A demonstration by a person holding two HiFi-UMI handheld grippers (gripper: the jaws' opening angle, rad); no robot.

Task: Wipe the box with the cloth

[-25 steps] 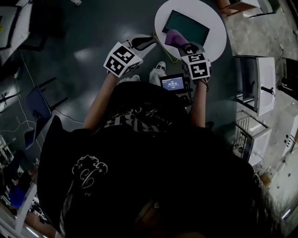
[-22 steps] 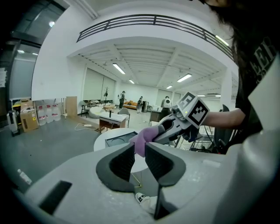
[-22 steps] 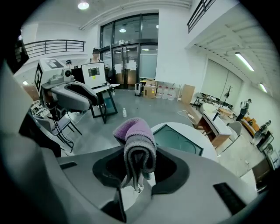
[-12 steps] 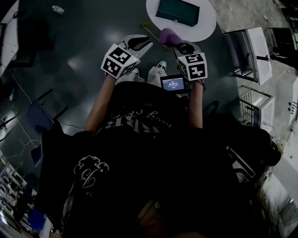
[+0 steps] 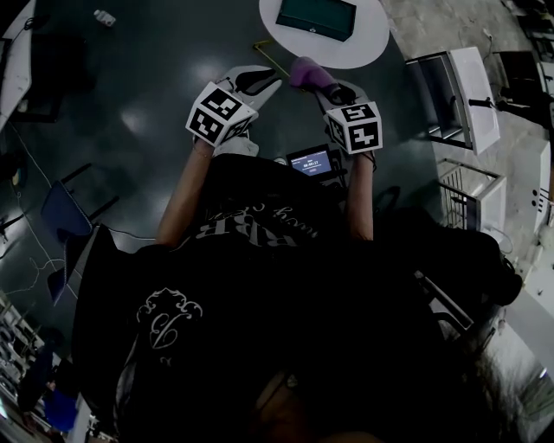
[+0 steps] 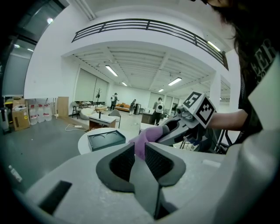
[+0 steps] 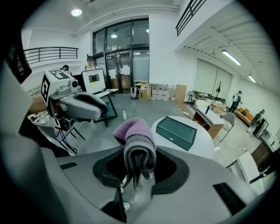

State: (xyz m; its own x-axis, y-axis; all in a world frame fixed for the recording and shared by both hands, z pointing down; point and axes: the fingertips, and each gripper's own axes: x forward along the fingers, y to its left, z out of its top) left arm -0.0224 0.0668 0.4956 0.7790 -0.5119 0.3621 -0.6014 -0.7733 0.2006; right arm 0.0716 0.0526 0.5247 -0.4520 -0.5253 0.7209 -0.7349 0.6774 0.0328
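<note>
The dark green box (image 5: pixel 316 17) lies on a round white table (image 5: pixel 368 48) at the top of the head view. My right gripper (image 5: pixel 322 86) is shut on a folded purple cloth (image 5: pixel 305 73), held in the air short of the table's near edge. In the right gripper view the cloth (image 7: pixel 135 138) droops between the jaws (image 7: pixel 139 164), with the box (image 7: pixel 176 131) beyond it. My left gripper (image 5: pixel 258 80) hovers beside it on the left, jaws together and holding nothing. The left gripper view shows the box (image 6: pixel 106 140) and the cloth (image 6: pixel 146 135) ahead of these jaws (image 6: pixel 139 151).
A small lit screen (image 5: pixel 310 161) hangs at the person's chest. White cabinets (image 5: pixel 463 95) stand to the right of the table, and a chair (image 5: pixel 61 212) stands at far left on the dark floor. Desks and distant people fill the hall's back.
The table and box have slid up and away in the head view. The cloth, which was over the table's edge by the box, now hangs off the table.
</note>
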